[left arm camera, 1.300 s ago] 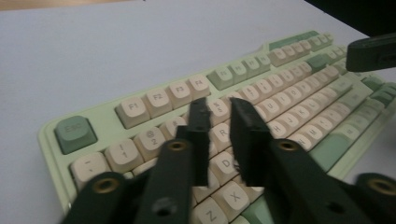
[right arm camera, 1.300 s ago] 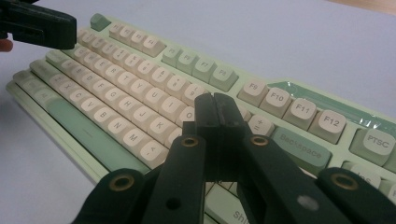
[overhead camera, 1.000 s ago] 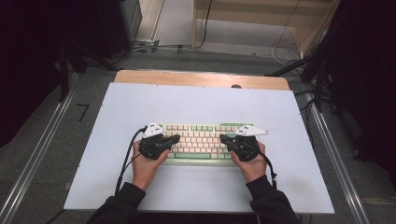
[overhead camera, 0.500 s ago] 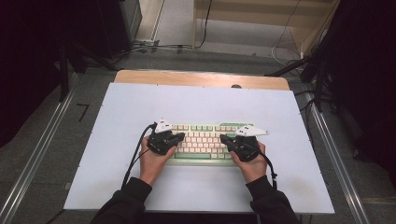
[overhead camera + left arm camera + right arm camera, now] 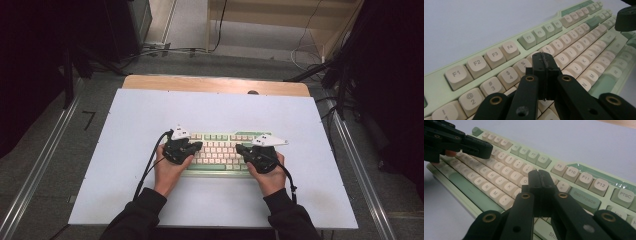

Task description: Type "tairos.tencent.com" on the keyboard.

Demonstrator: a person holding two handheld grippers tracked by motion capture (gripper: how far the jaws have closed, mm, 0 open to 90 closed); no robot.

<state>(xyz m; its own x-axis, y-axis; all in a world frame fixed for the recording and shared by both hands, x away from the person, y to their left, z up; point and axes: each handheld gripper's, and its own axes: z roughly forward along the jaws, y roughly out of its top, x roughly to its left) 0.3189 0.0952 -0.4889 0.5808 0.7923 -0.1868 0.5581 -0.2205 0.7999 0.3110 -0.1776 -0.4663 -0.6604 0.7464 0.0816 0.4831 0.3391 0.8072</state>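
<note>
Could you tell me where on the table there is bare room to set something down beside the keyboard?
The table is bare behind the keyboard up to the wooden strip, and on its left and right out to the table edges. The front middle between the sleeves is bare too. It is crowded at the keyboard, where the left gripper and right gripper hover over the keys.

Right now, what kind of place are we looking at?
Probably a lab or workshop recording bench, not an office. A white table framed by metal rails holds just a keyboard. Loose cables run over grey carpet, with black curtains at the sides.
</note>
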